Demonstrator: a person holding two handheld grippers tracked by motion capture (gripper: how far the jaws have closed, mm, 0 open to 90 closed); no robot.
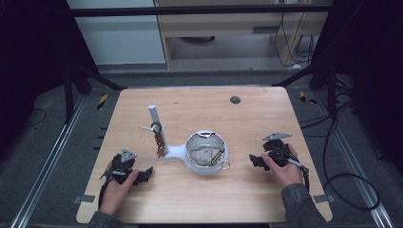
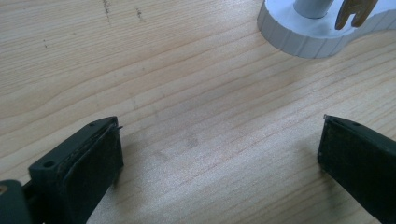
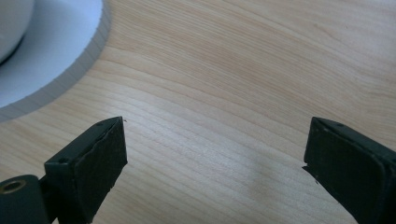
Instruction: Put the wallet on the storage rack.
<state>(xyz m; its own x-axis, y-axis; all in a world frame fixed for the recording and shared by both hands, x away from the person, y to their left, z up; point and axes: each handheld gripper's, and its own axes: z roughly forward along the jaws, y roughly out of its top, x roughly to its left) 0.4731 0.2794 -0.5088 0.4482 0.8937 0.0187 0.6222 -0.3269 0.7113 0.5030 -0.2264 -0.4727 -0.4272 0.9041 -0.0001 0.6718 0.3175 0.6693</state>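
Note:
A white stand [image 1: 178, 152] lies mid-table, with an upright white post [image 1: 154, 118] at its left end and a round bowl [image 1: 206, 153] at its right end. Keys [image 1: 159, 141] hang by the post; crumpled pale items lie in the bowl. My left gripper [image 1: 147, 175] rests on the table left of the stand, open, with bare wood between its jaws [image 2: 219, 140]. The stand's ribbed white base [image 2: 317, 37] and a brass key tip [image 2: 355, 11] show ahead of it. My right gripper [image 1: 254, 160] rests right of the bowl, open [image 3: 217, 140], the white base edge [image 3: 70, 65] ahead.
The wooden table [image 1: 247, 118] has a small dark round disc [image 1: 235, 99] near its far edge. Black frame struts and cables stand around the table on a grey floor. A metal ring [image 1: 227, 165] hangs at the bowl's right side.

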